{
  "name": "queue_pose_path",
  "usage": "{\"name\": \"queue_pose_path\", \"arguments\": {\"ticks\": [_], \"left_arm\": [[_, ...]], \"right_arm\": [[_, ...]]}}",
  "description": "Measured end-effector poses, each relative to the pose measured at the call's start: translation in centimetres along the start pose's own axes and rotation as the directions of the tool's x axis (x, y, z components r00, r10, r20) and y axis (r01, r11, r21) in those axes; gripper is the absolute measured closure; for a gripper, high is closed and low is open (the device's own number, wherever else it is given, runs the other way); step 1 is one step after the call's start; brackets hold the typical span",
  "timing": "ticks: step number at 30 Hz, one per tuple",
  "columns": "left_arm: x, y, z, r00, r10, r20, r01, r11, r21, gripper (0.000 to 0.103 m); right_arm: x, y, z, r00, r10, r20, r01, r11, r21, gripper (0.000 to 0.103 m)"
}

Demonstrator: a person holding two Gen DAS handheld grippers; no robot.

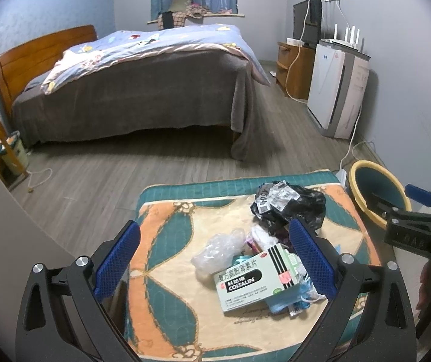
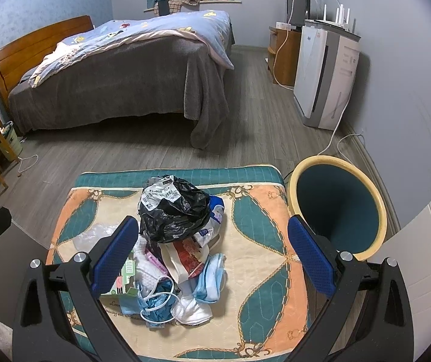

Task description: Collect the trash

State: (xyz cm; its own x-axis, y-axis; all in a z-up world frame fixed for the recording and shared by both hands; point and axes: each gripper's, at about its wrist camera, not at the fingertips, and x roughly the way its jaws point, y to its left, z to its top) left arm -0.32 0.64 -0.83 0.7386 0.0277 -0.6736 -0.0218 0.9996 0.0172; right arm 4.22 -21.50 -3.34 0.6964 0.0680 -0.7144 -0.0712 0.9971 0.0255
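Overhead, both grippers' fingers (image 2: 115, 253) gape above trash pile (image 2: 179, 241) beside bin (image 2: 372, 211).

Left gripper (image 1: 215, 256), right gripper (image 2: 212, 256): jaws spread wide.

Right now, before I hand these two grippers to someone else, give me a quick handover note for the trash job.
Left gripper: jaws open, empty, hovering over the near side of the pile by the Coltalin medicine box.
Right gripper: jaws open, empty, hovering over the middle of the pile.
Trash sits heaped on the patterned quilted mat: black plastic bag at the far end, clear plastic wrap on the left, blue face masks and white tissue near the front.
The yellow-rimmed bin stands just right of the mat; nothing shows inside it.
Done: nothing collected yet.
Left: move every item into the bin.
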Motion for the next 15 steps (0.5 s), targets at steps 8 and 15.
{"name": "queue_pose_path", "arguments": {"ticks": [8,15], "left_arm": [[0.14,-0.14,-0.29,1.000,-0.006,-0.009,0.006,1.000,0.017,0.005],[0.53,-0.66,-0.51,1.000,-0.003,-0.014,0.004,1.000,0.028,0.005]], "right_arm": [[0.11,-0.05,0.03,1.000,-0.013,-0.009,0.013,1.000,0.005,0.006],[-0.21,-0.08,0.18,1.000,-0.008,0.001,0.008,1.000,-0.003,0.006]]}}
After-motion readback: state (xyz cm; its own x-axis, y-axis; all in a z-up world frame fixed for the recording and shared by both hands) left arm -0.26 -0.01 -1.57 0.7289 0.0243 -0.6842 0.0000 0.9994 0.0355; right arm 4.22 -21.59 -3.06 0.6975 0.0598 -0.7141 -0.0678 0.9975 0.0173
